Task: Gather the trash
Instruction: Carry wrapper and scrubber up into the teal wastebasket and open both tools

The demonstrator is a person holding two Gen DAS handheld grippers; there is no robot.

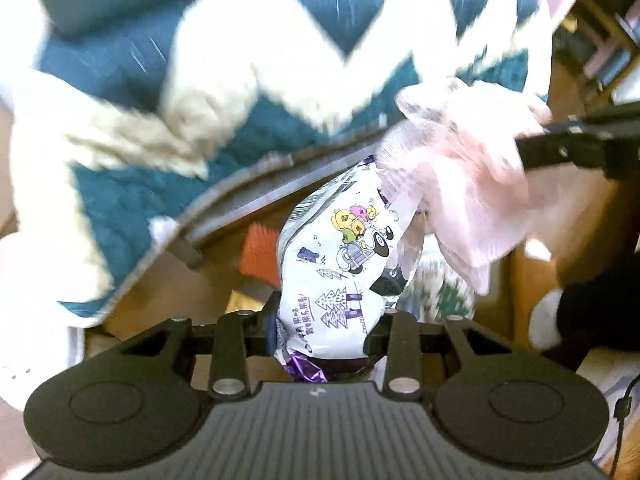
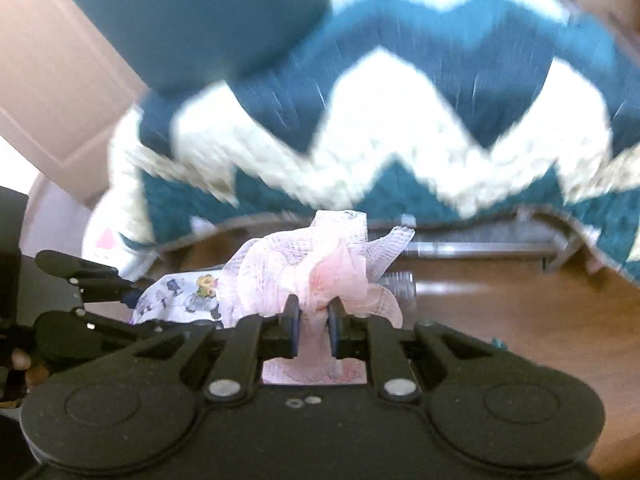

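Note:
My left gripper (image 1: pixel 326 330) is shut on a white snack wrapper (image 1: pixel 340 264) printed with cartoon cars and trees; the wrapper stands up between the fingers. My right gripper (image 2: pixel 313 330) is shut on a crumpled pink mesh cloth (image 2: pixel 320 268). In the left wrist view the pink cloth (image 1: pixel 460 160) hangs from the right gripper (image 1: pixel 520 152) at the upper right, touching the wrapper's top. In the right wrist view the wrapper (image 2: pixel 180 296) and the left gripper (image 2: pixel 120 296) show at the lower left.
A sofa with a teal and white zigzag blanket (image 2: pixel 400 120) fills the background, with a teal cushion (image 2: pixel 192 12) on it. Brown wooden floor (image 2: pixel 520 320) lies below. An orange bristly object (image 1: pixel 260 256) lies on the floor under the sofa edge. A dark shape with white (image 1: pixel 580 312) is at the right.

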